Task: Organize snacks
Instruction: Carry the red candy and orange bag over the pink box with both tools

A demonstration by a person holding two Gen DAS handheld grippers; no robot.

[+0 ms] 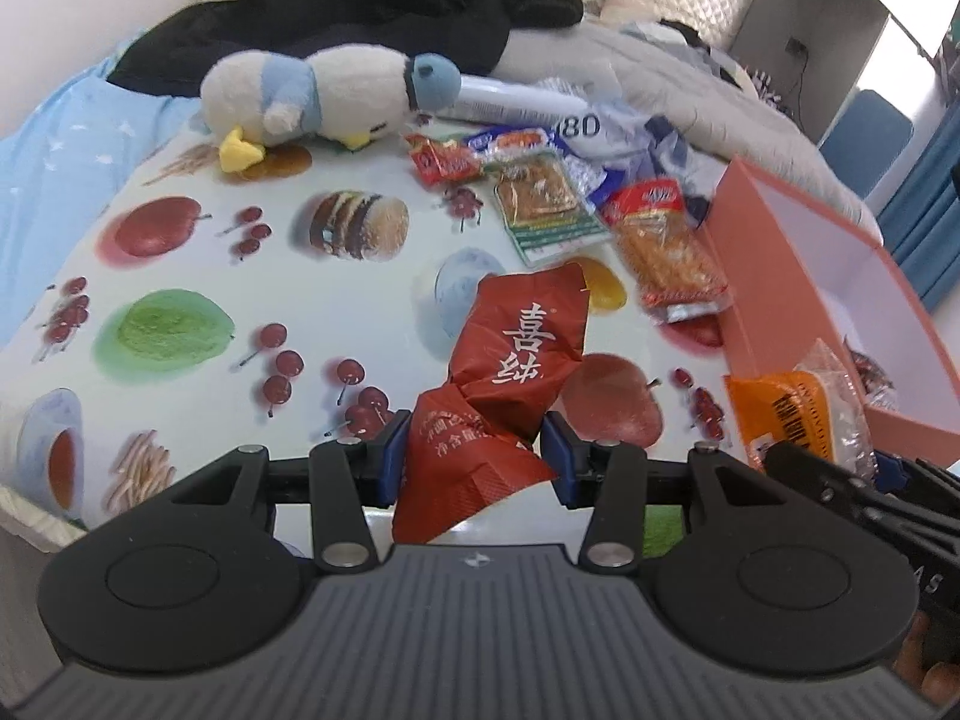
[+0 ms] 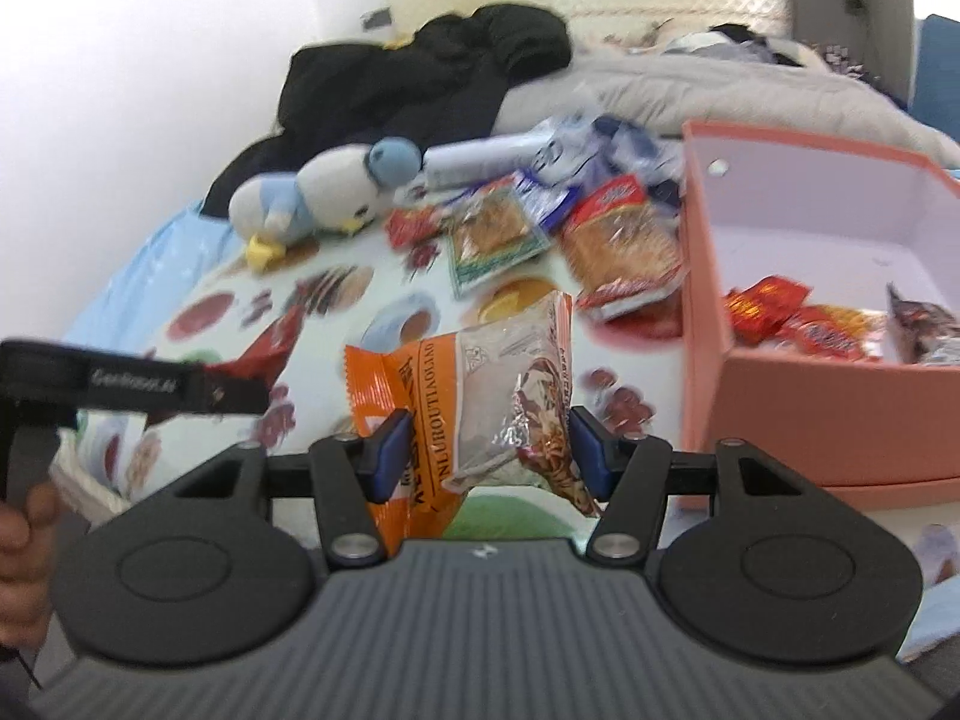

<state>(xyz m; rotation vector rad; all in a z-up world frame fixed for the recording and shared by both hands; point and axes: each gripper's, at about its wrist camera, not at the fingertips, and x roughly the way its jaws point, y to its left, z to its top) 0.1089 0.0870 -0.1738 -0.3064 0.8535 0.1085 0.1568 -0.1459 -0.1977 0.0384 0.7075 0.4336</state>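
Two packets are in hand at once. The left gripper (image 1: 475, 459) has its jaws closed narrow on a red packet (image 1: 498, 384), pinched low on its crumpled waist, the printed upper half standing toward twelve o'clock above the fruit-patterned surface (image 1: 336, 324). The right gripper (image 2: 487, 456) has its jaws around an orange-and-clear packet (image 2: 480, 402), gripped across its lower body, just at nine o'clock of the pink box (image 2: 708, 324). Both look light, soft and crinkly; the film is likely slippery and the contents crushable, so a gentle pinch near a sealed edge or the waist seems safest. More packets (image 1: 660, 240) lie at one o'clock beside a plush penguin (image 1: 312, 96); several already sit in the box.
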